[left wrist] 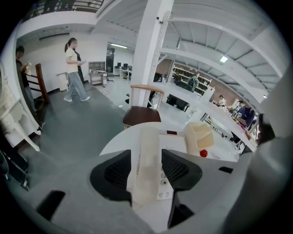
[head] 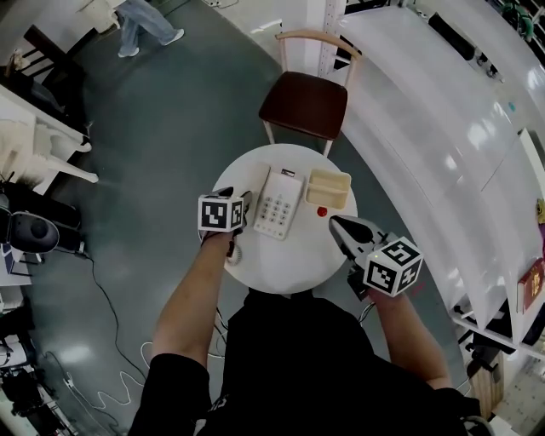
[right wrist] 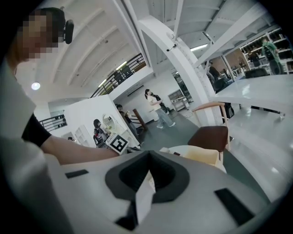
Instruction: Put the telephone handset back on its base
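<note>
The white telephone base [head: 278, 204] with its keypad lies on the round white table [head: 281, 264]. My left gripper [head: 242, 207] hovers at the base's left edge. In the left gripper view the cream handset [left wrist: 147, 155] runs lengthwise between the dark pads [left wrist: 116, 172], which sit against both of its sides, over the left part of the base [left wrist: 173, 144]. My left gripper [left wrist: 146, 159] is shut on it. My right gripper [head: 335, 223] is held above the table's right side with its jaws shut. A pale sliver shows where the right gripper [right wrist: 147, 168] closes; I cannot tell what it is.
A beige tray [head: 328, 189] and a small red ball [head: 321, 211] sit right of the base. A brown-seated chair [head: 304, 102] stands behind the table. A long white counter [head: 426, 111] runs along the right. Cables trail on the floor at the left, and a person [head: 145, 21] walks far off.
</note>
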Tool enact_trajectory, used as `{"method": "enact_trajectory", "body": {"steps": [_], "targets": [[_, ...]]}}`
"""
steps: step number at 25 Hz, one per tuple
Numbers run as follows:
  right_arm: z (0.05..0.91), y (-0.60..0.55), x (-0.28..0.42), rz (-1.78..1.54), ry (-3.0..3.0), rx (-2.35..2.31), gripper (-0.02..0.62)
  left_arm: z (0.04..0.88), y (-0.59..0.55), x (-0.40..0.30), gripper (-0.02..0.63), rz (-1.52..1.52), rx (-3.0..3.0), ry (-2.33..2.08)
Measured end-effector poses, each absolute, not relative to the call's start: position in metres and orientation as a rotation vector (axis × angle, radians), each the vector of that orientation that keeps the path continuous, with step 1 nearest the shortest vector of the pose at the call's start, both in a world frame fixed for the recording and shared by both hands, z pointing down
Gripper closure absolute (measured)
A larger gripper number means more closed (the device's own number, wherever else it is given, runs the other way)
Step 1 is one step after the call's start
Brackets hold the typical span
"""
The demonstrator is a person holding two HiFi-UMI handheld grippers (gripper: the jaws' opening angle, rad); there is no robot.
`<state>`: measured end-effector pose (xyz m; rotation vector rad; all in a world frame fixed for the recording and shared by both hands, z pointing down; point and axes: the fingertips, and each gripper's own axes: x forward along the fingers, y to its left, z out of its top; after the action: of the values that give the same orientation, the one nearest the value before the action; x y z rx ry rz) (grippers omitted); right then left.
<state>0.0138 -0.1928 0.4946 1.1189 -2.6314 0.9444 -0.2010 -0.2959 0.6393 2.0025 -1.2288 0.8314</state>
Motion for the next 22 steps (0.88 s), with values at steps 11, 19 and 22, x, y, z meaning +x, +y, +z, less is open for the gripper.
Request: {"method": "enact_trajectory", "body": {"steps": [11, 19, 22], "targets": [[0.463, -0.213, -0.003, 0.835, -2.718, 1.029, 0.589, 0.531, -0.284, -0.21, 0.478, 0.752, 2.267, -1.353], [0.396, -0.255, -0.044, 0.614, -2.764, 1.136, 0.589, 0.411, -0.3, -0.242, 0.557, 0.423, 2.585, -1.368], [0.372, -0.264, -0.069, 0.547, -2.763, 1.233, 0.589, 0.381, -0.302, -0.266, 0.558, 0.358, 2.667, -1.345]]}}
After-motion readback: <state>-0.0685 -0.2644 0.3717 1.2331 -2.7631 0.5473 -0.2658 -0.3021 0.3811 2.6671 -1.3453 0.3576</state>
